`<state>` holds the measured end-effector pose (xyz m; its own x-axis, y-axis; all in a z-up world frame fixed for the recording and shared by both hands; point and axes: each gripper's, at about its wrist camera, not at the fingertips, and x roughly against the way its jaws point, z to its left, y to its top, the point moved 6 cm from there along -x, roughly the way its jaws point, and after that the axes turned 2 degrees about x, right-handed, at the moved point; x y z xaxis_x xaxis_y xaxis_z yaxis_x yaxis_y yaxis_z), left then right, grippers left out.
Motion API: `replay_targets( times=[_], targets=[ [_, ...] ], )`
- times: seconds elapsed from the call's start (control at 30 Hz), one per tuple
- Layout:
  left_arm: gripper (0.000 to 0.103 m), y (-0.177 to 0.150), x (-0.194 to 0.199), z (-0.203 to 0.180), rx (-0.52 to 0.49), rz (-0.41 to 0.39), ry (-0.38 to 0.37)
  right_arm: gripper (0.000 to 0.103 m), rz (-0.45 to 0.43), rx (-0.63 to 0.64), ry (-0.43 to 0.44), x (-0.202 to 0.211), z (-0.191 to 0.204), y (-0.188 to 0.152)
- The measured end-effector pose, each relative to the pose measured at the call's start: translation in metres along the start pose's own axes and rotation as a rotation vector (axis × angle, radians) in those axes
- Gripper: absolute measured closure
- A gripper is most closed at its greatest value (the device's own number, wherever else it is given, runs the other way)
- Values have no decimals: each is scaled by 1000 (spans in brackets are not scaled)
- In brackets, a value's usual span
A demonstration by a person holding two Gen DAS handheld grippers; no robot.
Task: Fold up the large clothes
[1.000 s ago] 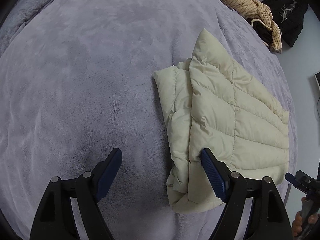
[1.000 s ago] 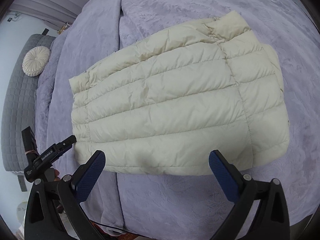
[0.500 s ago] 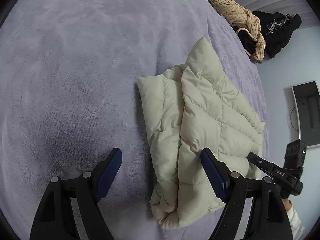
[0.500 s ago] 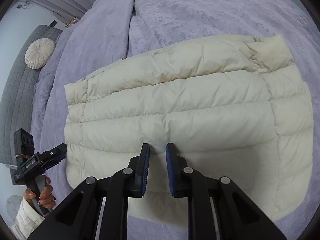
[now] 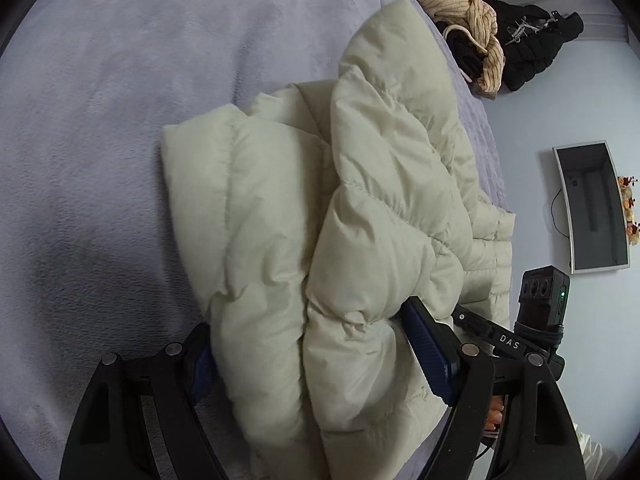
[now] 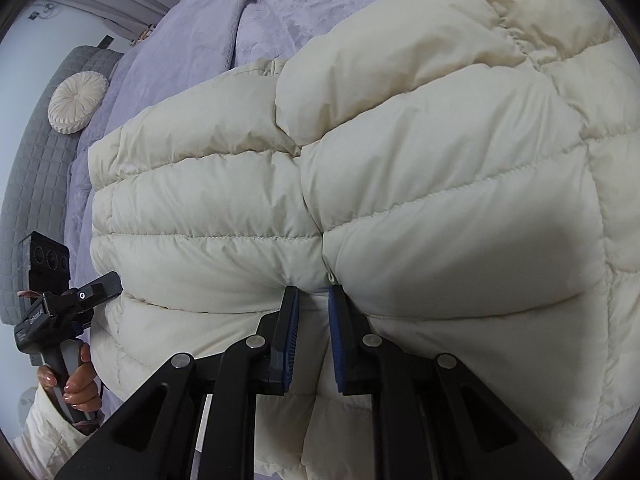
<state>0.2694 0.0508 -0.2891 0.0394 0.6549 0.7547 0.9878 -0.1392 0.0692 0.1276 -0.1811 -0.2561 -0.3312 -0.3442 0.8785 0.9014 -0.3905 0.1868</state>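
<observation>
Right gripper [image 6: 313, 300] had just been closing, pinching a fold of the puffy cream jacket [image 6: 400, 184]. Left gripper [image 5: 308, 344] stood wide, the jacket's bunched, quilted end between its fingers.

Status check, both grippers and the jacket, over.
Left gripper open, straddling cream puffer jacket. Right gripper just closed, pinching its fabric. Nothing blocking.

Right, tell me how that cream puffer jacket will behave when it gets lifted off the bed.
The puffer jacket will probably sag and unfold, since its folded layers already slump loosely. It looks light for its bulk, given the puffy quilted channels. The smooth shell may slip; the right tongs pinch only a small fold.
</observation>
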Motion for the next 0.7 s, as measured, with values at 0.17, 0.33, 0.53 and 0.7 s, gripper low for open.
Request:
replay_targets(
  times=[0.17,0.33,0.53,0.7],
  targets=[
    [46,4,-8,-17,-20,-16,14,88,1,-5,15,-4,-4,0],
    [72,0,4,-43,-90,-45,80,89,4,-1,26,-7,-7,-1],
    [86,-7,16,-108,-111,-95,-22,89,20,-7,26,-11,-11,1],
    [86,-11,17,-152,-165,-142,-2,89,41,-14,25,-8,-7,5]
  ],
)
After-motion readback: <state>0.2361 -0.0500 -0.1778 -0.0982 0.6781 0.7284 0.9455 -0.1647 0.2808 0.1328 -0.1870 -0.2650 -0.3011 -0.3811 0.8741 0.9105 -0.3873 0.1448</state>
